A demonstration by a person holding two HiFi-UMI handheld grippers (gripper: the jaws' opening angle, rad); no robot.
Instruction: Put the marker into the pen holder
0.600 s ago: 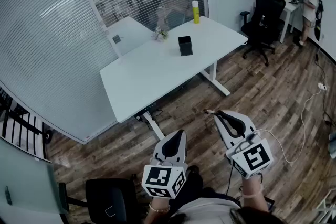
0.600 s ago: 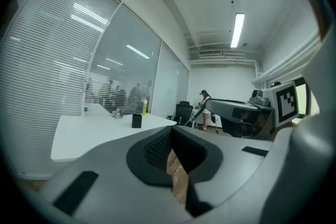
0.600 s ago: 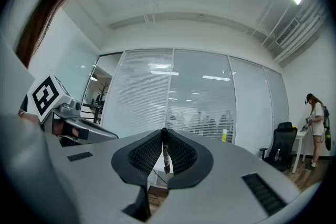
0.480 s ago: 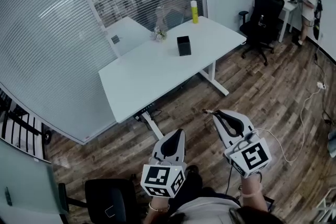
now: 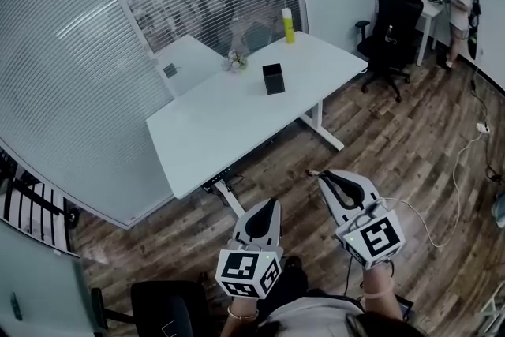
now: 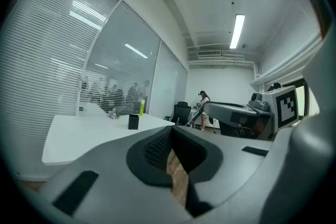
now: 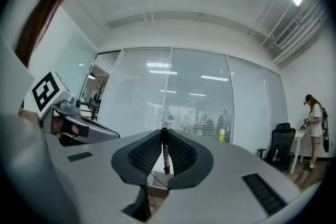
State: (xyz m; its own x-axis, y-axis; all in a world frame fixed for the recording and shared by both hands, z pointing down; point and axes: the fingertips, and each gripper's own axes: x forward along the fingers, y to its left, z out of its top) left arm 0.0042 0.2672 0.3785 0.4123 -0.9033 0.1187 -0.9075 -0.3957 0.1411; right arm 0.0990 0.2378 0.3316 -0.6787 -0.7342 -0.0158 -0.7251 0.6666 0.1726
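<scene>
A black square pen holder (image 5: 274, 79) stands on the white table (image 5: 221, 122), far ahead of both grippers; it also appears small in the left gripper view (image 6: 133, 121). My right gripper (image 5: 321, 175) is over the wooden floor, short of the table, and is shut on a thin dark marker (image 7: 165, 157) that stands upright between its pads. The marker's end pokes out past the jaw tips (image 5: 311, 170). My left gripper (image 5: 273, 202) hangs beside it to the left, jaws closed together with nothing in them.
A yellow bottle (image 5: 288, 25) and a small flower bunch (image 5: 233, 59) sit at the table's far side. A black office chair (image 5: 391, 28) and a person (image 5: 458, 0) are at the far right. Another chair (image 5: 170, 308) is at bottom left. A white cable (image 5: 456, 170) lies on the floor.
The head view has shifted slightly, so the table sits a little lower left in it. Both grippers keep nearly the same places, and the marker stays in the right one.
</scene>
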